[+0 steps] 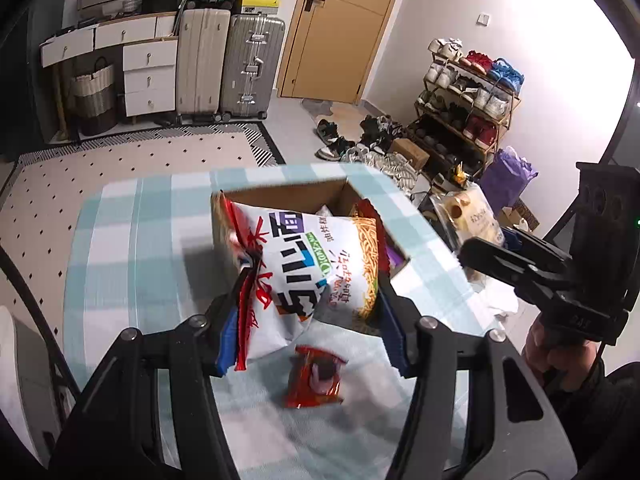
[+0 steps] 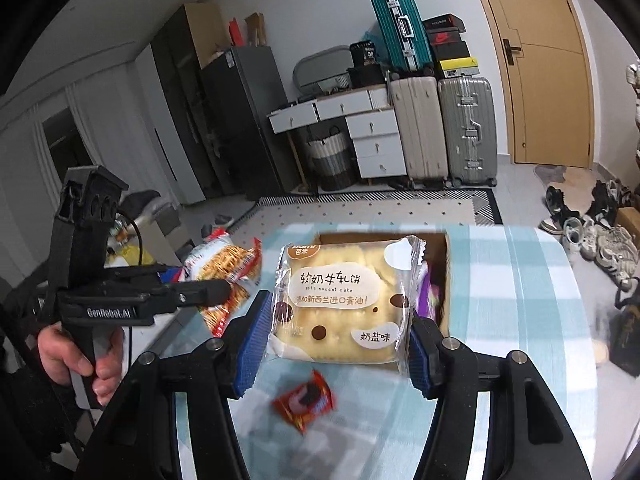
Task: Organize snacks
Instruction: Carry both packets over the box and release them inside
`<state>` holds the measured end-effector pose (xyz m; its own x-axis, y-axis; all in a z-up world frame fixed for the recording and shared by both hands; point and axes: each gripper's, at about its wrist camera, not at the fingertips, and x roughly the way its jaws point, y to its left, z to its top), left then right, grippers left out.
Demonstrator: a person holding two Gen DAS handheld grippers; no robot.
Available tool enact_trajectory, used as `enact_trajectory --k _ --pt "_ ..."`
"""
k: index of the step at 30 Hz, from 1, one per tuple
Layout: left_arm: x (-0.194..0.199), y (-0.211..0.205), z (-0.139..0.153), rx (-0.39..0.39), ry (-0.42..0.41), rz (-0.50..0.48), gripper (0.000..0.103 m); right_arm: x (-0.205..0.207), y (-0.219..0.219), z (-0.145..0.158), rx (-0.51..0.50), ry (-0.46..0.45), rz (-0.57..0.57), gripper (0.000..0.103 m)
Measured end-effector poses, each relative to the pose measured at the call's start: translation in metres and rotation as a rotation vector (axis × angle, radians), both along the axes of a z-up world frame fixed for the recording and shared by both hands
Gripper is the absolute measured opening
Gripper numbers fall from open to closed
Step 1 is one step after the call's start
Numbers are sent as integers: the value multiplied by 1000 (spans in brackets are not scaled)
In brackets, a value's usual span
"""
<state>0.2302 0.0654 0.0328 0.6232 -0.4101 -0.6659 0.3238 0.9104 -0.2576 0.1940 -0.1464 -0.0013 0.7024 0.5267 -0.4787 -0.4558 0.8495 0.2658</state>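
My left gripper (image 1: 310,320) is shut on a white noodle snack bag (image 1: 308,276) with red edges, held in the air above the table in front of an open cardboard box (image 1: 280,194). My right gripper (image 2: 336,340) is shut on a clear-wrapped nougat cake packet (image 2: 340,300), also lifted above the table before the same cardboard box (image 2: 446,280). A small red snack packet (image 1: 314,376) lies on the checked tablecloth (image 1: 132,260) below both grippers; in the right wrist view that red packet (image 2: 304,400) lies under the cake. In the right wrist view the noodle bag (image 2: 224,268) shows at left.
The box holds other snacks, one purple (image 2: 426,292). A hand (image 2: 80,356) grips the left tool's handle. Beyond the table lie a patterned rug (image 1: 132,164), suitcases (image 1: 232,64), a drawer unit (image 1: 148,76), a shoe rack (image 1: 468,100) and loose shoes (image 1: 360,140).
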Motion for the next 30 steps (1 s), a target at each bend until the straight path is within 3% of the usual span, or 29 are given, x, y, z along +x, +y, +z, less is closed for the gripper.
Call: enact_trajectory --k 8,15,19,27,30 --pt "41 -17 48 19 -19 -8 55 29 10 45 3 -73 16 60" --pt "92 -35 55 56 11 3 55 74 19 54 -43 -62 -33 60" --pt "120 -40 37 61 48 8 55 99 24 42 -58 -34 -32 60" --pt "153 -41 -28 44 147 -1 55 137 26 1 -83 41 -61 60" --pt "166 -42 -46 15 193 -5 60 148 24 -16 -97 66 -65 62"
